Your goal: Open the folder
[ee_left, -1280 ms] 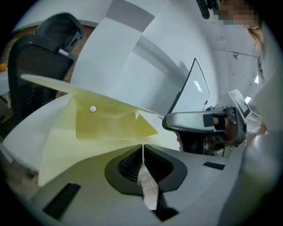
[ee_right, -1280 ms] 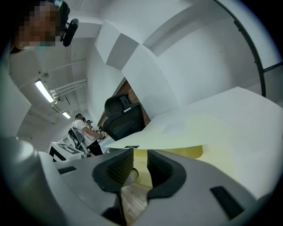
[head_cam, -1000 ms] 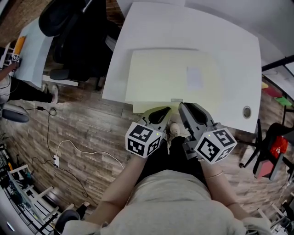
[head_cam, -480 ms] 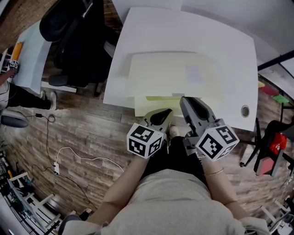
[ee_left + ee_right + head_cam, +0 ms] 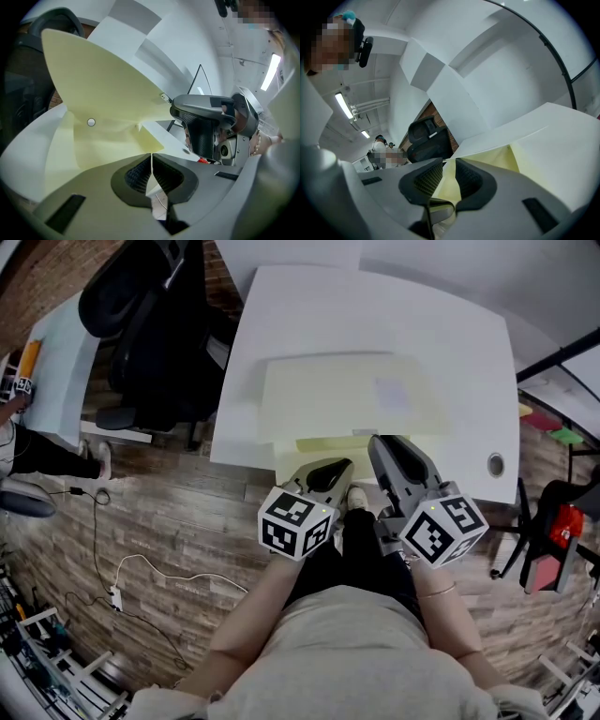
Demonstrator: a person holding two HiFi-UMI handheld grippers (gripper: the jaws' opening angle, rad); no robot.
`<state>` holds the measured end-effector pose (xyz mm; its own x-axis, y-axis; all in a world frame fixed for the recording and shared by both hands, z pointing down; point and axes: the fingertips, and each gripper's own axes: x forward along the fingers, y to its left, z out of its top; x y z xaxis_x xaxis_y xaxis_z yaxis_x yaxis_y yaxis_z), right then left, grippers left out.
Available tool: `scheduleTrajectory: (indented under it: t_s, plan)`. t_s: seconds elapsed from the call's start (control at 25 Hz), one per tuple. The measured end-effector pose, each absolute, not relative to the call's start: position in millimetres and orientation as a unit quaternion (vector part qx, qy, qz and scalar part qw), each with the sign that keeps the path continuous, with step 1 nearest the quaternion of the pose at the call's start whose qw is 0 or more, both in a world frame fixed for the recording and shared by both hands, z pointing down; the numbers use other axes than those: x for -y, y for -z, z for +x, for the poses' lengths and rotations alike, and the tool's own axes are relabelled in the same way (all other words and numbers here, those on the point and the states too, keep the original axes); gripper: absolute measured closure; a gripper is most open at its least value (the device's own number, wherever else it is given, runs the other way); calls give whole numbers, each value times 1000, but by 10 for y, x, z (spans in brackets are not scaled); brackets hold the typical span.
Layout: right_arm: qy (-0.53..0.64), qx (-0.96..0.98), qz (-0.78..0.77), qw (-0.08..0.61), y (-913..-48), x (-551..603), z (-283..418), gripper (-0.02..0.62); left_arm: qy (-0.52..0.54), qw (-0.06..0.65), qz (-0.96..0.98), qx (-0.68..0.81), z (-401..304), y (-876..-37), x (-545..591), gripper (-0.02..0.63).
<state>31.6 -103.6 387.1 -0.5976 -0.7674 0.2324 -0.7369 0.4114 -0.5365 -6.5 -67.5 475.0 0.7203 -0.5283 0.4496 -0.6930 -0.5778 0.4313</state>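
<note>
A pale yellow folder (image 5: 337, 395) lies on the white table (image 5: 450, 334), its near edge at the table's front. My right gripper (image 5: 384, 444) is shut on the top cover's front edge and holds it lifted, so a strip of the inside (image 5: 333, 442) shows. In the right gripper view the yellow cover (image 5: 497, 157) runs between the pads of the right gripper (image 5: 445, 180). My left gripper (image 5: 330, 468) sits just left of it at the table's edge. In its own view the left gripper (image 5: 151, 171) is shut on the thin lower sheet, with the raised cover (image 5: 103, 89) above.
A black office chair (image 5: 150, 315) stands left of the table, beside a second white desk (image 5: 61, 343). A cable hole (image 5: 495, 464) sits near the table's right front corner. A red object (image 5: 562, 531) is on the floor at right; cables (image 5: 141, 559) trail at left.
The right gripper has risen with the cover's front edge, and a strip of the folder's inside has come into view. The left gripper has stayed in place.
</note>
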Motion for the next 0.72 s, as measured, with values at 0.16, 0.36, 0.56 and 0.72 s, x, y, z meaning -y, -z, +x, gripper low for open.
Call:
scheduleTrajectory:
  t_s: [0.16,0.36,0.56,0.72]
  plan:
    - [298,-846,-441,21,-3829,1060,352,503,-132,294,879,352,-32,-4685,721,583]
    - [289,-856,-429,19,-3755,1137,316,503,-135,283,875,370,-68,-4629,818,583]
    - [284,-862,-421,19,-3692,1215,323,503,-165,280,864,386,-134,-4654,896,583]
    - [280,-866,-413,19,-3636,1264,330,503,-206,275,848,403,-165,-4727,872,583]
